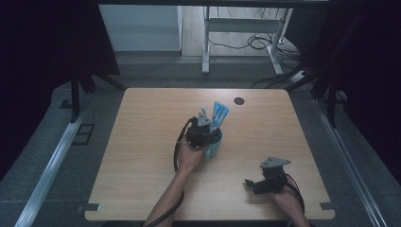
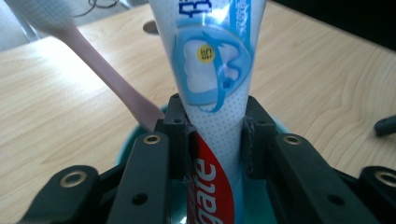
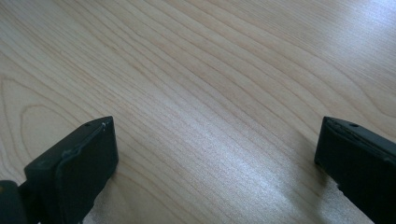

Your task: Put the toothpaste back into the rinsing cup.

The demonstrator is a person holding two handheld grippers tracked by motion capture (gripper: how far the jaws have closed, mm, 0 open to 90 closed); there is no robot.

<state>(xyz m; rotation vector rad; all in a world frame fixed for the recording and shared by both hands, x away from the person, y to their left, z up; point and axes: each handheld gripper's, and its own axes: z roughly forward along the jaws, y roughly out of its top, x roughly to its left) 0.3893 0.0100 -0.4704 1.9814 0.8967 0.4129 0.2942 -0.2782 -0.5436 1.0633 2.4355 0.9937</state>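
Two items standing in teal round plastic cup (image 1: 213, 144) near table (image 1: 142, 161) centre: blue-white-red soft plastic toothpaste tube (image 2: 215, 107), pale pink plastic toothbrush (image 2: 112, 79) leaning toward 11 o'clock. Left gripper (image 2: 215, 140) fingers (image 2: 176, 135) flanking tube mid-body, pads touching it, seemingly gripping lightly. Tube likely light, squashy, slick; best taking hold low, near stiff shoulder, gently. Right gripper (image 3: 215, 154) resting at 4 o'clock, fingers spread wide, holding nothing.

the toothpaste tube (image 2: 212, 93), white and pale blue with a red band low down, stands upright in a teal cup (image 1: 215, 144) near the middle of the desk (image 1: 142, 156). a pink toothbrush (image 2: 116, 88) leans in the same cup, just beside the tube.
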